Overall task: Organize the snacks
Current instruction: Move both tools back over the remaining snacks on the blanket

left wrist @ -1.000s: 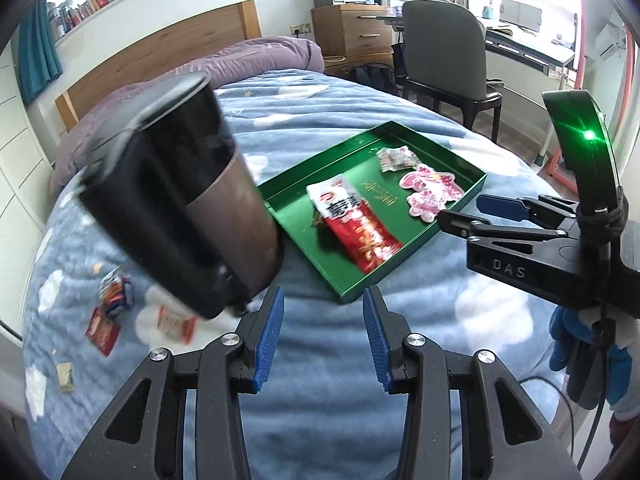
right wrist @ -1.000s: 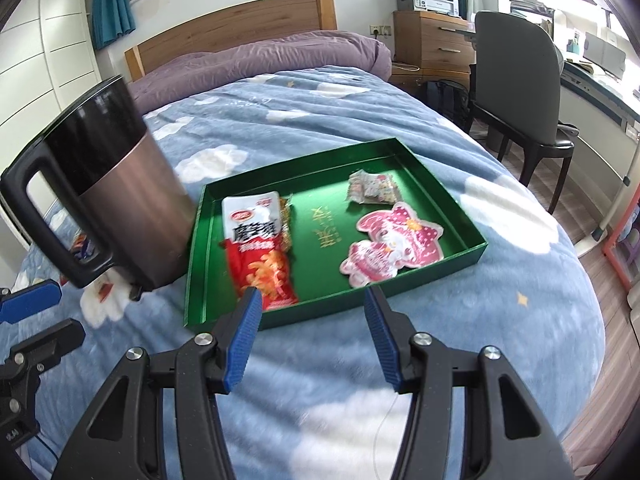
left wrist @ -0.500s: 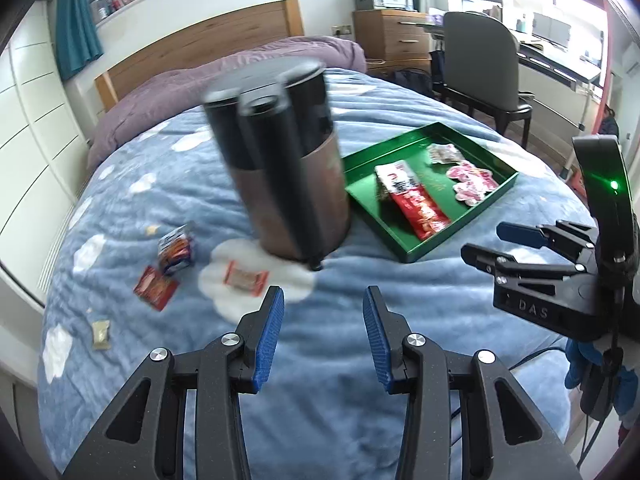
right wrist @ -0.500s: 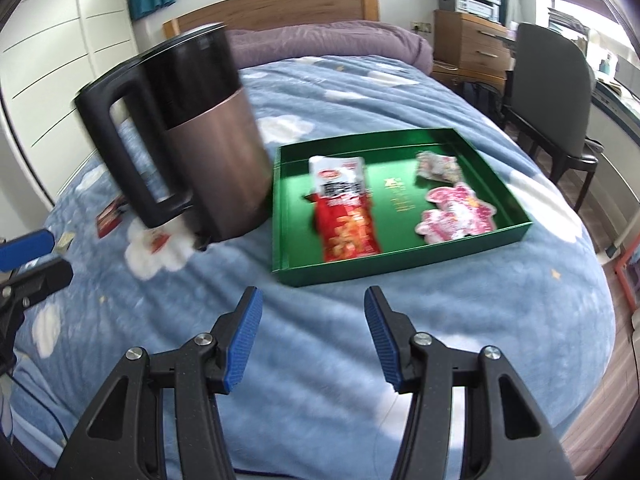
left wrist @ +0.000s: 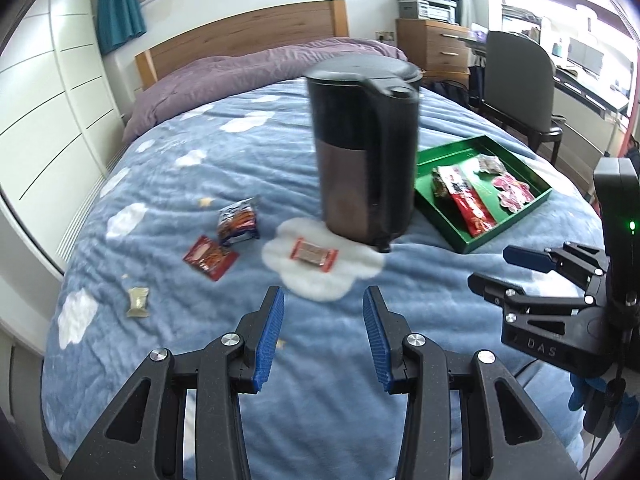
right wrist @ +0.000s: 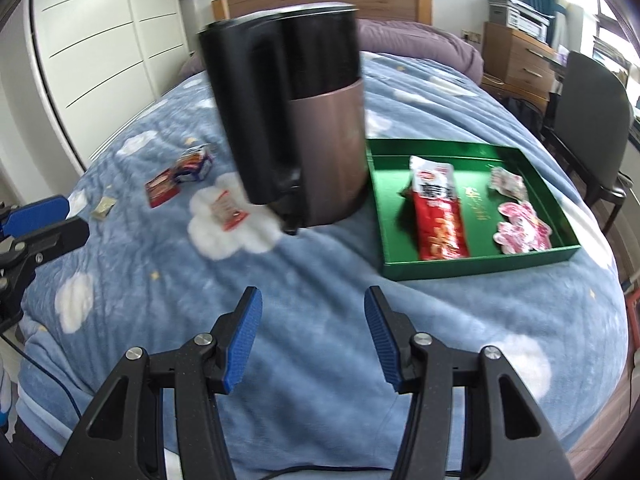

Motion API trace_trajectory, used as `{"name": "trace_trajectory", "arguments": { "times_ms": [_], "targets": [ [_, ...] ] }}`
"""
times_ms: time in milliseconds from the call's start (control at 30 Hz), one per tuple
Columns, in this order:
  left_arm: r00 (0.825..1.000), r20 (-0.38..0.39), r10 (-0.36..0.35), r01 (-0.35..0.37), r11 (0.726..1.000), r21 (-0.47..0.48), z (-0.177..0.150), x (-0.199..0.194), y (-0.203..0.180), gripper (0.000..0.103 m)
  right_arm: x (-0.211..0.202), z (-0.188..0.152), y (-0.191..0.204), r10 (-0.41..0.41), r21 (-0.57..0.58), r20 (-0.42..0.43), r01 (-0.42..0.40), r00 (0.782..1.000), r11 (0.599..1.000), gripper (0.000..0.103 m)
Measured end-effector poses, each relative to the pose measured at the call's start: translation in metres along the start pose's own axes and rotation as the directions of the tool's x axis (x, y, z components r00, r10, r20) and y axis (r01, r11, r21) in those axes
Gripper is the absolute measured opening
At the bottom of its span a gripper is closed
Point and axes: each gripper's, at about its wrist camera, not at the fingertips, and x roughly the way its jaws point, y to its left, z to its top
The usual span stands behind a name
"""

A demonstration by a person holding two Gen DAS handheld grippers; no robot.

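Observation:
A green tray [left wrist: 540, 200] [right wrist: 472, 270] lies on the blue bed and holds a long red snack bag [left wrist: 466, 200] [right wrist: 438, 210], a pink packet [left wrist: 514, 198] [right wrist: 522, 234] and a small packet [right wrist: 508, 182]. Loose snacks lie left of a kettle: an orange wrapped bar [left wrist: 314, 254] [right wrist: 228, 210], a red packet [left wrist: 210, 258] [right wrist: 160, 192], a blue-and-orange packet [left wrist: 238, 222] [right wrist: 194, 164] and a small tan sachet [left wrist: 138, 302] [right wrist: 103, 208]. My left gripper [left wrist: 323, 332] is open and empty above the bedspread. My right gripper [right wrist: 312, 336] is open and empty, also seen at the right of the left wrist view [left wrist: 516, 268].
A black-and-copper kettle [left wrist: 366, 160] [right wrist: 298, 120] stands on the bed between the loose snacks and the tray. A wooden headboard [left wrist: 240, 44], purple duvet, white wardrobe [right wrist: 96, 40], dresser [left wrist: 434, 48] and desk chair [left wrist: 516, 84] surround the bed.
Both grippers have pulled back and swung left. The kettle looks farther away and the loose snacks on the left have come into view. Both grippers stay open.

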Motion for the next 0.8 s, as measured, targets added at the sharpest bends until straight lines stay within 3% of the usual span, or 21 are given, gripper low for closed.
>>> {"name": "trace_trajectory", "arguments": {
  "times_ms": [800],
  "targets": [
    [0.996,-0.039,0.081,-0.087,0.98,-0.177,-0.037,0.011,0.107,0.036,0.031,0.018,0.1,0.069,-0.145,-0.06,-0.077,0.996,0.986,0.072]
  ]
}}
